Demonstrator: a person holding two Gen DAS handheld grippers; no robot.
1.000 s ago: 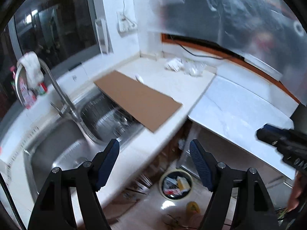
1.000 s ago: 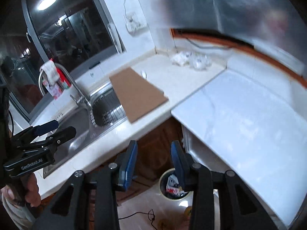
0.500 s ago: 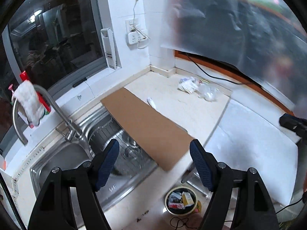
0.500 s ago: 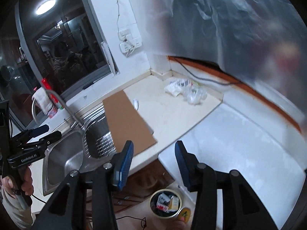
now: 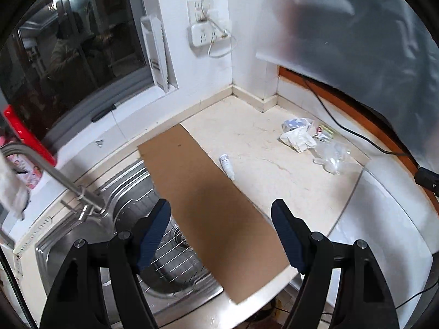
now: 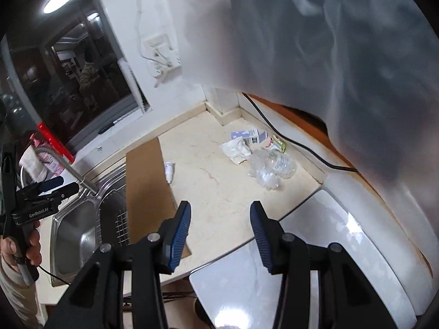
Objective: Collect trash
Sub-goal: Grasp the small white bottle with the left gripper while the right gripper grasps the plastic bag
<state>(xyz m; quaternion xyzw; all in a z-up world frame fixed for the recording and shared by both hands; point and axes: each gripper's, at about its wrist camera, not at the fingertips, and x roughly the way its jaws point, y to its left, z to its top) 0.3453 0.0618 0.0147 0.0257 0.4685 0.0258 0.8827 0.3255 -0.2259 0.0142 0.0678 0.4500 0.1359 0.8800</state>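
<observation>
Crinkly clear plastic bottle (image 6: 282,164) looked light and crushable; your empty, parted right gripper (image 6: 221,235) should pinch its body.

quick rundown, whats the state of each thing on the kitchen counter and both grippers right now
left gripper: open, empty
right gripper: open, empty, jaws just opened wider
brown cardboard sheet: flat, partly covering the steel sink
small white bottle: lying on its side
clear plastic bottle: crushed, lying down
crumpled white paper: beside the bottle
</observation>
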